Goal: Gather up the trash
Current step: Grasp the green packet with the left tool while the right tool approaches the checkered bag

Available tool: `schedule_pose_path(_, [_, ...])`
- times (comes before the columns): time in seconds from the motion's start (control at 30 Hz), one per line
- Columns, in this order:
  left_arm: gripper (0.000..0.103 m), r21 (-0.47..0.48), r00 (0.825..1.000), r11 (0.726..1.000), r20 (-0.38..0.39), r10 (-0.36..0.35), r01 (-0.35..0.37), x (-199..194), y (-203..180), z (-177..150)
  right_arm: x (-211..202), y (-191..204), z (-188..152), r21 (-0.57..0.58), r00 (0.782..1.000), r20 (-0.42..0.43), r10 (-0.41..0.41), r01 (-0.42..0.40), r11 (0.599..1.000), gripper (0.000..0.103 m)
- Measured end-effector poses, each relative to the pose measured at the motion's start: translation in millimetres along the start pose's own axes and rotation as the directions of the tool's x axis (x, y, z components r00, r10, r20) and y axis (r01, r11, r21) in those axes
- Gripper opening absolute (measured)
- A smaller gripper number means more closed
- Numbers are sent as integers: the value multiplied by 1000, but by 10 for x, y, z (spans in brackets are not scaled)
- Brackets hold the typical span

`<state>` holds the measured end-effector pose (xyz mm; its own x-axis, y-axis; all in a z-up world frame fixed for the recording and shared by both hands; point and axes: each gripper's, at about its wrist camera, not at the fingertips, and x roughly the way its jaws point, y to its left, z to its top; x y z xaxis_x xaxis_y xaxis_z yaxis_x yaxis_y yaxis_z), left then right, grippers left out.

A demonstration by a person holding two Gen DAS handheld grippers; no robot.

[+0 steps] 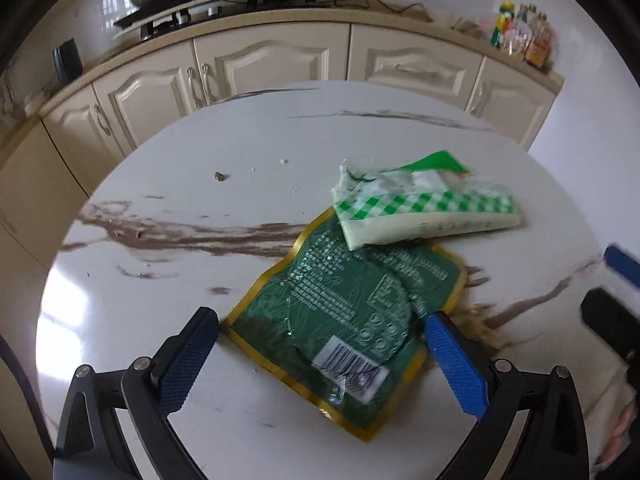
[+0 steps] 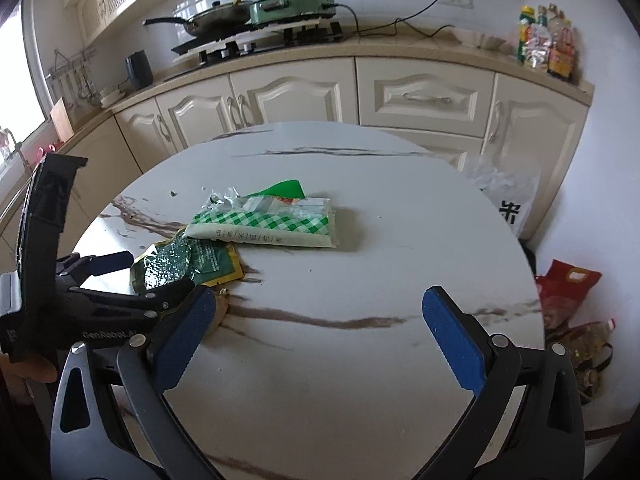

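Green wrapper (image 1: 340,320) and checked bag (image 1: 424,208) lie uncollected on your table (image 1: 160,320); left gripper (image 1: 320,344) and right gripper (image 2: 320,320) both gape, holding nothing.

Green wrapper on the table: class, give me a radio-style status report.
Left gripper open, straddling green wrapper. Right gripper open, empty. Checked packet overlaps wrapper's far corner. Crumbs on table.

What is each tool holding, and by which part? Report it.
Nothing is held. The left tool stands open over the dark green wrapper, one finger on each side of it. The right tool is open above bare table.
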<state>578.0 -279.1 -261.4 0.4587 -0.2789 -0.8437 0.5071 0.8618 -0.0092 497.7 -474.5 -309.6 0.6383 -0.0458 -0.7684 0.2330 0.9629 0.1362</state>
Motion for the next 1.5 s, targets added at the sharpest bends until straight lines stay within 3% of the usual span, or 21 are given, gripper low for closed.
schedule_pose_path(0.17, [101,46,1000,999,4,-23,22,90,8,65,126,-13,80,-24,1000,-23,-8,7,1000,103])
schedule_pose_path(0.33, [91,96,998,994,10,-61,60,250,-92,104,259,-36,155,-44,999,-52,-18,16,999,103])
schedule_pose_path(0.4, [74,103,997,992,19,-73,71,209,-91,97,310,-37,188,-50,998,-62,-16,13,999,103])
schedule_pose_path(0.47, [64,107,996,991,26,-84,81,184,-103,85,352,-30,211,-55,997,-71,-13,9,998,103])
schedule_pose_path(0.7, [57,100,995,991,35,-95,91,55,-41,20,506,29,267,-90,995,-102,10,-20,996,103])
schedule_pose_path(1.03, [49,10,997,999,54,-50,49,-288,311,-357,986,229,551,-226,982,-178,55,-95,969,103])
schedule_pose_path(1.1, [42,-8,996,998,60,-63,63,-365,372,-431,1108,313,605,-256,976,-206,65,-118,959,103])
schedule_pose_path(1.13, [33,-22,996,997,64,-68,69,-412,408,-468,1164,359,626,-277,975,-214,64,-123,953,103])
schedule_pose_path(1.37, [32,-64,990,991,82,-111,116,-574,491,-653,1352,470,734,-351,973,-226,40,-120,929,103])
schedule_pose_path(1.5, [32,-77,987,987,94,-131,138,-639,567,-718,1434,522,768,-375,964,-248,93,-184,909,103])
